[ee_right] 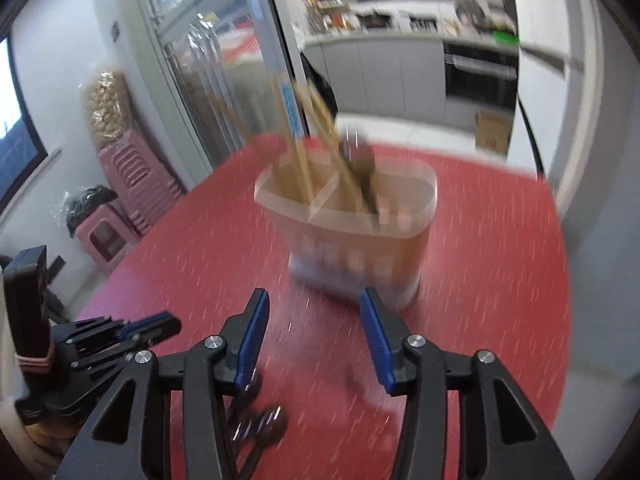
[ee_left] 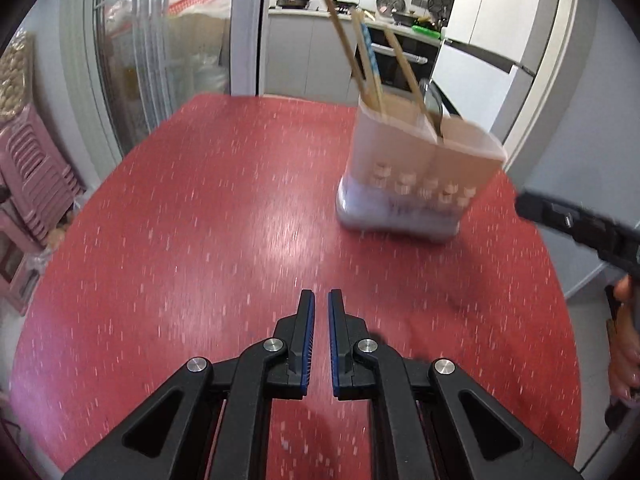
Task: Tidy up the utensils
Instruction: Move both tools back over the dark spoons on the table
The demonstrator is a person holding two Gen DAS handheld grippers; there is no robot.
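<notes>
Translucent utensil holder point(ee_right: 352, 228) stands just beyond the parted, empty right tongs point(ee_right: 314, 316).

Both wrist views downward, sharing holder point(ee_left: 416, 176).

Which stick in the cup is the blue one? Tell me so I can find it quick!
Look at the red table, then the see-through utensil holder standing on it. Among the plain wooden chopsticks leaning out of it, one stick wears a blue and white patterned band. The others are bare wood.
</notes>
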